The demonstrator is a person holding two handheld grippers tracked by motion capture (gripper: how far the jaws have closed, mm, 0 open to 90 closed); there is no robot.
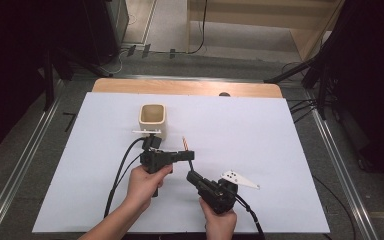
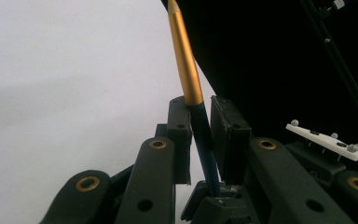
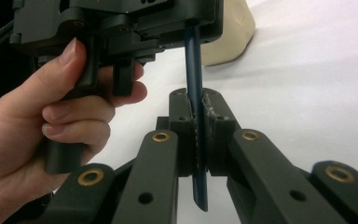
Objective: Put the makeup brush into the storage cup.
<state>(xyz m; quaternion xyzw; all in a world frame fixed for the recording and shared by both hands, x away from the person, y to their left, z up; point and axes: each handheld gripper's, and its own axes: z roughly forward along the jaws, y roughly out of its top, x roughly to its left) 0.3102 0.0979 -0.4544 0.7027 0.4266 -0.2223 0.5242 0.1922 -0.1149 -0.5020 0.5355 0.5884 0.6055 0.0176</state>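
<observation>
**Pen held at both ends, cup just beyond**

High view: The cream cup (image 1: 153,120) stands on the white table (image 1: 280,150), and everything else is placed from it. The left gripper (image 1: 189,155) sits just on the person's side of the cup, pointing across toward the right, with the left hand (image 1: 145,182) below it. The right gripper (image 1: 192,175) lies farther from the cup, toward the near edge, its nose aimed up at the left one. Between the two noses runs a thin pen (image 1: 189,164), and its striped tip pokes out toward the cup. The left gripper is plainly the nearer one to the cup.

Left gripper view: The pen (image 2: 200,135) stands between the black pads (image 2: 179,126), its dark blue barrel low and its gold section rising past them. The jaws are narrow around the barrel; the left pad seems to touch it, while a sliver of gap shows at the right pad, so I cannot call the grip firm.

Right gripper view: The right gripper (image 3: 198,135) is clamped tight on the pen's blue barrel (image 3: 193,60), which runs straight along the jaws and up into the left gripper (image 3: 193,23), the cup (image 3: 228,35) behind it. My judgement: the pen's long axis links both tools, so the coming handover turns on the right jaws letting go.
</observation>
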